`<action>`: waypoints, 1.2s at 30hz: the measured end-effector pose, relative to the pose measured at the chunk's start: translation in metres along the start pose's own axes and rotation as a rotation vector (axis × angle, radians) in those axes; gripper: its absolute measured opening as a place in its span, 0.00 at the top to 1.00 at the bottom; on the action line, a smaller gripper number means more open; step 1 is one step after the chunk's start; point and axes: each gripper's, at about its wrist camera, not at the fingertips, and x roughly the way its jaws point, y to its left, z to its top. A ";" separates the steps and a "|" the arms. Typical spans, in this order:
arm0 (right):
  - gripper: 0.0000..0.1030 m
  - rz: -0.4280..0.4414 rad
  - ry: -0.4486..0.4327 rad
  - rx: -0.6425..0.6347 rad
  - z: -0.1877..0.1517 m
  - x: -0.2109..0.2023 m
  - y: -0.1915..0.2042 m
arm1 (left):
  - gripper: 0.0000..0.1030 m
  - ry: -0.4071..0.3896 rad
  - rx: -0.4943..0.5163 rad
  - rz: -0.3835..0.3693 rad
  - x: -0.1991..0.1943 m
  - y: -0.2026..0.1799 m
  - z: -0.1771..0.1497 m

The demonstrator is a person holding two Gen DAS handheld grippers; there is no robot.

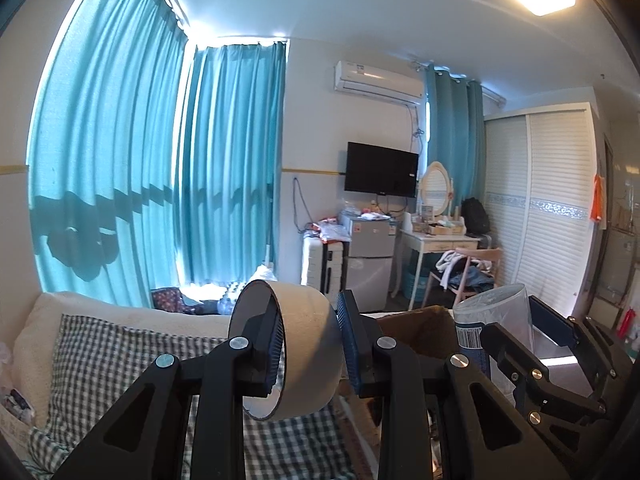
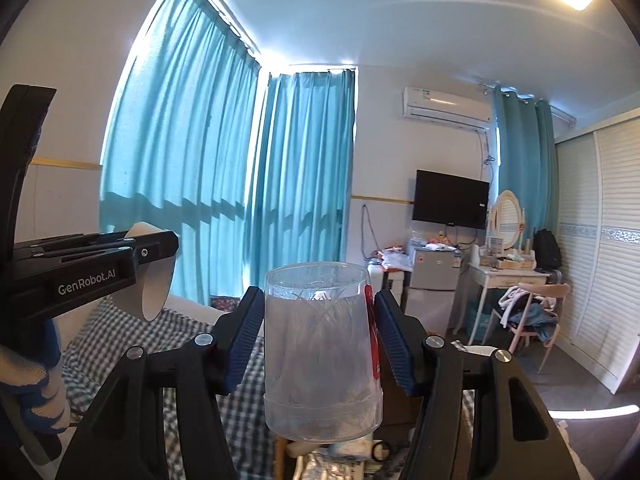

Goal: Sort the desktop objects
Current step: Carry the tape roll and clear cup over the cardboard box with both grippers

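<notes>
My left gripper (image 1: 308,344) is shut on a wide beige tape roll (image 1: 304,332), one finger inside the ring and one outside, held up in the air. My right gripper (image 2: 320,340) is shut on a clear plastic jar (image 2: 322,352) with a red label, held upright. In the left wrist view the jar (image 1: 496,320) and the right gripper (image 1: 552,364) show at the right. In the right wrist view the left gripper (image 2: 132,256) with the tape roll (image 2: 154,292) shows at the left.
A bed with a checked pillow (image 1: 120,360) lies below and to the left. A brown cardboard box (image 1: 424,328) sits between the grippers. Far off stand a small fridge (image 1: 370,256), a dressing table (image 1: 440,240), a chair (image 1: 476,272) and a wardrobe (image 1: 552,208).
</notes>
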 end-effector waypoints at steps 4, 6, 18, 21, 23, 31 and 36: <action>0.45 -0.028 0.009 0.008 -0.006 0.001 -0.016 | 0.74 0.020 0.015 -0.036 0.013 -0.020 -0.004; 0.45 -0.039 0.013 0.015 -0.008 0.002 -0.025 | 0.74 0.033 0.023 -0.054 0.020 -0.030 -0.007; 0.45 -0.090 0.082 0.047 -0.042 0.015 -0.070 | 0.74 0.132 0.061 -0.149 0.066 -0.081 -0.038; 0.45 -0.094 0.109 0.062 -0.053 0.024 -0.081 | 0.74 0.172 0.071 -0.171 0.083 -0.092 -0.048; 0.45 -0.095 0.129 0.068 -0.060 0.031 -0.086 | 0.74 0.193 0.089 -0.173 0.095 -0.100 -0.054; 0.45 -0.101 0.228 0.097 -0.095 0.067 -0.110 | 0.74 0.281 0.128 -0.170 0.138 -0.113 -0.076; 0.50 -0.098 0.249 0.112 -0.108 0.085 -0.116 | 0.72 0.348 0.142 -0.153 0.165 -0.119 -0.088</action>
